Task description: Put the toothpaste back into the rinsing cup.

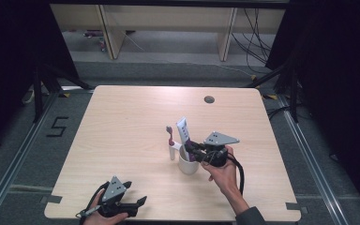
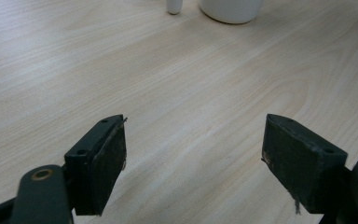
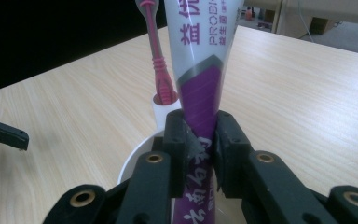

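A white cup (image 1: 188,165) stands near the middle of the wooden table (image 1: 122,122). A white and purple toothpaste tube (image 1: 183,131) stands upright in it. My right gripper (image 1: 191,149) is shut on the tube's lower part, just above the cup's rim. Seen from the right gripper view, the pads (image 3: 179,140) pinch the purple tube (image 3: 200,88) over the cup (image 3: 135,161). A pink toothbrush (image 1: 170,135) stands in a small white holder (image 1: 172,151) on the cup's left side. My left gripper (image 1: 136,193) rests open at the front left edge, with only bare table between its jaws (image 2: 193,149).
A round cable hole (image 1: 209,99) sits near the table's far edge. From the left gripper view the cup's base (image 2: 231,9) and the holder's foot (image 2: 174,5) stand well ahead. Black curtains flank both sides, and table legs and cables lie beyond the far edge.
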The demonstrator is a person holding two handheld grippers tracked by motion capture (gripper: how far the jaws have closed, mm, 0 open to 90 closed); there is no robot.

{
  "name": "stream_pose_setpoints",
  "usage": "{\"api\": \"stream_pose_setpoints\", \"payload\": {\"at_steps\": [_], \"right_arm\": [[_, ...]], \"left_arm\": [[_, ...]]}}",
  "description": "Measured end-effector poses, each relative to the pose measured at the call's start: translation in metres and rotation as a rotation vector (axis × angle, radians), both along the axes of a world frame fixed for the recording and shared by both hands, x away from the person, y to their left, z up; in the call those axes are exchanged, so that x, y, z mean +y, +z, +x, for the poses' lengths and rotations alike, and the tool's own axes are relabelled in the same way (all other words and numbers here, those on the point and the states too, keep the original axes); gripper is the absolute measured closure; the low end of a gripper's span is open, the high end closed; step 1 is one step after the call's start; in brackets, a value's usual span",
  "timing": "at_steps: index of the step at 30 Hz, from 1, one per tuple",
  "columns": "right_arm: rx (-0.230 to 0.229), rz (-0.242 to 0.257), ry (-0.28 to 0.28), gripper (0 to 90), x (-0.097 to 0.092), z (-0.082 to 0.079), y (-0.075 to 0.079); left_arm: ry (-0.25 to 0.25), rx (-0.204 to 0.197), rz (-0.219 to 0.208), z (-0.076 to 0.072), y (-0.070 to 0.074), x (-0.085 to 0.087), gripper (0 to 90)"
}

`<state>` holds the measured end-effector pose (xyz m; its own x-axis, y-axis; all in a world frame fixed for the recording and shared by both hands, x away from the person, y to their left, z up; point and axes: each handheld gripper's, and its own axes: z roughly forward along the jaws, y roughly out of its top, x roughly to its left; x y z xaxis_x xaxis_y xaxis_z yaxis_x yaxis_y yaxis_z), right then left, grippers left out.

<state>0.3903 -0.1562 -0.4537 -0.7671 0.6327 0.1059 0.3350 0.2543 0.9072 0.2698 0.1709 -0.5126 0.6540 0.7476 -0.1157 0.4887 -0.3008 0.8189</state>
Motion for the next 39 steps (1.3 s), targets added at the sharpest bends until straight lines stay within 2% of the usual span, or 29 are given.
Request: {"api": "stream_pose_setpoints", "payload": {"at_steps": [2, 3, 4, 7, 9, 10, 12, 15, 16, 17, 19, 21, 24, 27, 28, 31, 32, 33, 34, 35, 36, 37, 38, 39], "right_arm": [[0.026, -0.007, -0.01, 77.3, 0.001, -0.002, 0.0], [-0.003, -0.019, -0.012, 77.3, 0.001, -0.001, -0.001], [0.03, -0.031, -0.012, 77.3, 0.001, -0.002, -0.001], [0.039, -0.033, -0.004, 77.1, 0.004, -0.003, -0.004], [0.026, -0.055, -0.012, 77.0, 0.003, -0.002, -0.005], [0.048, -0.043, -0.009, 76.8, 0.004, -0.004, -0.006], [0.053, -0.039, -0.008, 76.7, 0.002, -0.003, -0.006], [0.034, -0.059, -0.004, 76.0, -0.001, -0.003, -0.005], [0.052, -0.05, -0.008, 75.6, -0.001, -0.004, -0.004], [0.036, -0.045, -0.006, 75.0, -0.002, -0.004, -0.004], [0.065, -0.035, -0.012, 73.5, -0.001, -0.007, -0.003], [0.032, -0.036, 0.003, 69.4, -0.003, -0.007, -0.002], [0.039, -0.014, -0.004, 66.2, -0.005, -0.011, 0.002], [0.012, 0.0, 0.006, 62.6, -0.009, -0.012, 0.005], [0.031, 0.011, 0.004, 61.8, -0.01, -0.014, 0.006], [0.038, 0.03, -0.006, 58.5, -0.012, -0.017, 0.008], [0.038, 0.04, -0.011, 57.4, -0.013, -0.018, 0.009], [0.024, 0.023, -0.011, 56.7, -0.015, -0.018, 0.01], [0.009, 0.031, -0.007, 55.9, -0.016, -0.017, 0.011], [0.017, 0.033, -0.007, 55.0, -0.017, -0.018, 0.012], [0.002, 0.022, -0.016, 54.1, -0.019, -0.019, 0.013], [0.02, 0.032, -0.032, 53.4, -0.02, -0.021, 0.014], [0.016, 0.025, -0.027, 53.0, -0.023, -0.02, 0.015], [0.02, 0.048, -0.031, 52.5, -0.023, -0.02, 0.015]], "left_arm": [[-0.005, 0.0, 0.007, 0.0, 0.0, 0.001, 21.4], [-0.003, 0.001, 0.007, 0.0, 0.0, 0.001, 21.4], [-0.003, 0.0, 0.007, 0.0, 0.0, 0.001, 21.4], [-0.004, 0.001, 0.006, 0.0, 0.0, 0.001, 21.4], [-0.004, 0.001, 0.006, 0.0, 0.0, 0.001, 21.4], [-0.003, 0.0, 0.001, 0.0, 0.0, 0.0, 21.4], [-0.001, 0.0, -0.004, 0.0, -0.001, 0.0, 21.4], [0.0, 0.001, -0.001, 0.0, -0.001, 0.0, 21.5], [-0.004, 0.001, 0.003, 0.0, 0.0, 0.0, 21.4], [0.002, 0.001, -0.002, 0.0, -0.001, 0.0, 21.4], [0.004, 0.005, 0.003, 0.0, -0.001, 0.0, 21.4], [0.004, 0.004, 0.003, 0.0, -0.001, 0.0, 21.4], [0.002, 0.006, 0.013, 0.0, 0.0, 0.001, 21.4], [0.003, 0.005, 0.005, 0.0, -0.001, 0.0, 21.5], [0.004, 0.005, 0.004, 0.0, -0.001, 0.0, 21.4], [0.003, 0.005, 0.014, 0.0, 0.0, 0.001, 21.4], [0.002, 0.003, 0.009, 0.0, 0.0, 0.001, 21.4], [-0.006, 0.008, 0.027, 0.0, 0.0, 0.003, 21.4], [0.002, 0.005, 0.012, 0.0, 0.0, 0.002, 21.4], [0.0, 0.004, 0.01, 0.0, 0.0, 0.001, 21.4], [0.002, 0.005, 0.012, 0.0, 0.0, 0.001, 21.4], [-0.001, 0.002, 0.013, 0.0, 0.0, 0.001, 21.4], [0.002, 0.004, 0.013, -0.001, 0.001, 0.001, 21.4], [0.004, 0.005, 0.012, -0.001, 0.001, 0.001, 21.4]]}}
